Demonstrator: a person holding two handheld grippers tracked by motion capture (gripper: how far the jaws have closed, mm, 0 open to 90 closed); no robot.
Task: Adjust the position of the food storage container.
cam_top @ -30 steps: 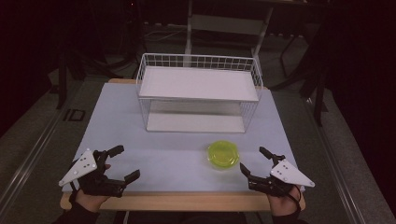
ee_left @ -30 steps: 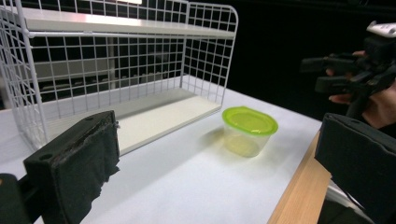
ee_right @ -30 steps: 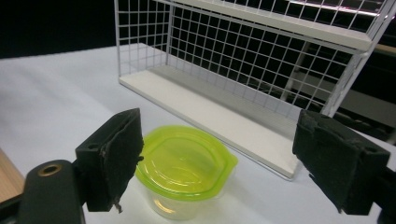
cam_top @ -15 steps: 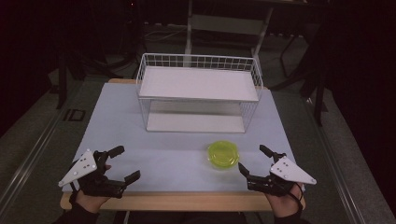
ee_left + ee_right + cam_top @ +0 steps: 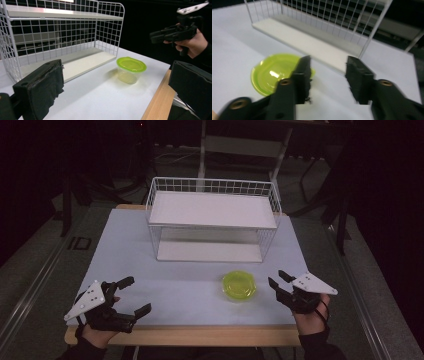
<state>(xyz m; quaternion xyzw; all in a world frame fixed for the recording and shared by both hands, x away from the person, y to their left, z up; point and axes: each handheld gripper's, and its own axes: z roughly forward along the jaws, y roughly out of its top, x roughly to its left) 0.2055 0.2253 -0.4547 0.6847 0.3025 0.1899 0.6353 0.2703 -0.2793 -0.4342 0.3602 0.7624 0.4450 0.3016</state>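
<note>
A small clear tub with a lime-green lid (image 5: 239, 285) (image 5: 131, 69) (image 5: 275, 72) sits on the white table top (image 5: 175, 285), in front of a white wire rack (image 5: 212, 219) (image 5: 60, 37) (image 5: 332, 30) with two shelves. My right gripper (image 5: 280, 282) (image 5: 327, 75) hovers just right of the tub, open, with nothing between its jaws. My left gripper (image 5: 132, 295) (image 5: 116, 92) rests near the front left corner, open wide and empty. The left gripper view shows the right gripper (image 5: 172, 33) in a hand, beyond the tub.
The table's wooden front edge (image 5: 200, 334) runs just ahead of both hands. Dark floor and chair legs (image 5: 330, 195) surround the table. Bare table top lies between the two grippers.
My right gripper has lifted a little and edged towards the tub. The left gripper has stayed where it was.
</note>
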